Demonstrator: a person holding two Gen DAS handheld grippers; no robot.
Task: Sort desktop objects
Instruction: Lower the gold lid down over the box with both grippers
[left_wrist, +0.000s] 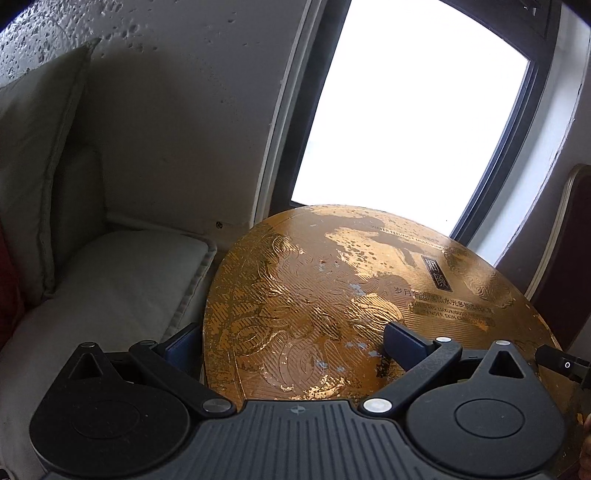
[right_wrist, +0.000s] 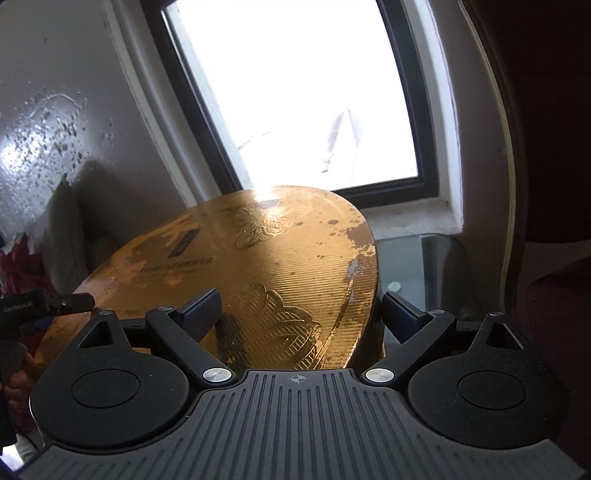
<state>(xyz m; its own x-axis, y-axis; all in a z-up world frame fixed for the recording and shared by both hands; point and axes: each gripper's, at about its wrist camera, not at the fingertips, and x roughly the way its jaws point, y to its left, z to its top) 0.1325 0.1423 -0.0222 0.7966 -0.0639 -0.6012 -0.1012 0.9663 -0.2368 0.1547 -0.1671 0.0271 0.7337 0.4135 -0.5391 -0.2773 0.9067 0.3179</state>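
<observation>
Gold and worn, the big box (left_wrist: 332, 295) lay flat in front of the window (left_wrist: 406, 110), with a glass table (right_wrist: 417, 266) beside it. We held our left gripper (left_wrist: 291, 341) wide open across the box's left edge, one finger on each side. Our right gripper (right_wrist: 299, 312) stood wide open across the right edge. We could not tell if the fingers touched it

window (left_wrist: 406, 110): far, bright, dark-framed
cushions (left_wrist: 110, 280): pale, left, against the wall
wall (left_wrist: 177, 110): grey, pitted and flaking
glass tabletop (right_wrist: 417, 266): right, below the sill
chair (right_wrist: 554, 147): dark red, far right
</observation>
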